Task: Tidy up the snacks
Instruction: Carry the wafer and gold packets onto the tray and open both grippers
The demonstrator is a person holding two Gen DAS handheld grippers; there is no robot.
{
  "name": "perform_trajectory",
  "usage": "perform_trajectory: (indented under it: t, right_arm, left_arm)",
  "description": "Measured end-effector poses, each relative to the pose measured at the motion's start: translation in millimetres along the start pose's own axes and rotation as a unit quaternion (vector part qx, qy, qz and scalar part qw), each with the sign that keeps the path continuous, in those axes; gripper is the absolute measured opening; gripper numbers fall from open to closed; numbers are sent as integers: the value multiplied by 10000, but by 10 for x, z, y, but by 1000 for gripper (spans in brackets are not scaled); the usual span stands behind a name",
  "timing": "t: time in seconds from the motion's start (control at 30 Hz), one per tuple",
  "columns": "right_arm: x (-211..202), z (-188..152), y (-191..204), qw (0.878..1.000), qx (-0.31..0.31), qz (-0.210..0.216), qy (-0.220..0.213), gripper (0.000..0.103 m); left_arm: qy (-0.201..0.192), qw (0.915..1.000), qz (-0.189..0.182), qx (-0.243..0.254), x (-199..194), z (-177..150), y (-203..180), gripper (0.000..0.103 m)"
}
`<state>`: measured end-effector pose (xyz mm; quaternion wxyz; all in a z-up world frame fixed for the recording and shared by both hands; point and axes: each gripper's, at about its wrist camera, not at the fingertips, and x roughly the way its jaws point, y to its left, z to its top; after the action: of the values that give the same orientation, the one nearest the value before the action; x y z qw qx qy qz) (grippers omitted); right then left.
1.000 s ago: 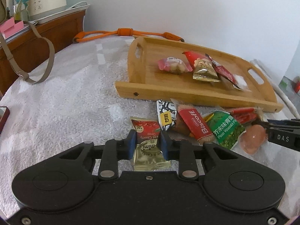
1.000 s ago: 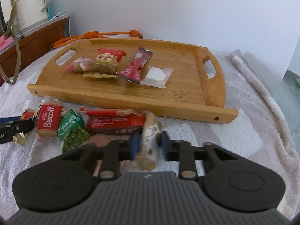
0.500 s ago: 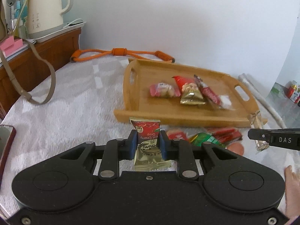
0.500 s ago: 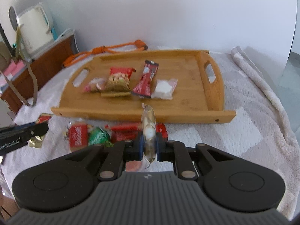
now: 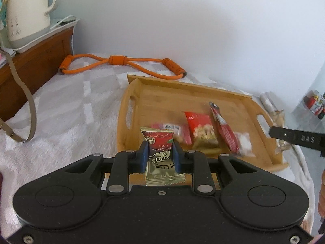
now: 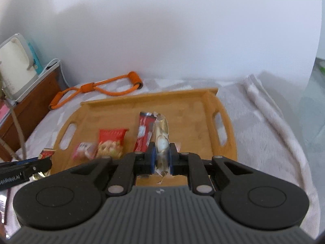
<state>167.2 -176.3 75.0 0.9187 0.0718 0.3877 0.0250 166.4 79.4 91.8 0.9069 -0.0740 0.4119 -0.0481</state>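
Note:
My left gripper (image 5: 160, 152) is shut on a red and gold cherry drop candy packet (image 5: 160, 158), held above the near left part of the wooden tray (image 5: 172, 93). My right gripper (image 6: 161, 156) is shut on a clear wrapped snack (image 6: 161, 134), held above the tray (image 6: 193, 109) near its middle. On the tray lie a pink packet (image 5: 172, 127), a red nut packet (image 5: 201, 130), a red stick packet (image 5: 223, 130) and a white packet (image 5: 243, 142). The right gripper's finger and its snack (image 5: 280, 122) show at the right of the left wrist view.
A grey towel (image 5: 71, 111) covers the surface. An orange resistance band (image 5: 121, 61) lies behind the tray. A cream kettle (image 5: 26, 14) stands on a wooden cabinet at the left. A beige strap (image 5: 30, 101) hangs at the left. A rolled towel (image 6: 264, 105) lies right of the tray.
Both grippers have lifted their snacks off the towel and moved forward over the tray. The loose snacks in front of the tray have dropped out of view.

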Motion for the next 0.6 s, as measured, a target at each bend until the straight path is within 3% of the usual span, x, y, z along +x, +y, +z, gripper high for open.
perform_trajectory:
  t: [0.27,0.4,0.6]
  right_arm:
    - [297,-21,70,9980,-377,-375,337,19]
    - [449,-56,25,9945,-645,-632,531,19]
    - [563,-170,68,9917,-835,-642,744,20]
  left_arm:
    - [391,9991,180,7,425,30,3,23]
    - [412,9987,283,53,554,2,1,23]
    - [410,9985,355,40,651,-7,-5,24]
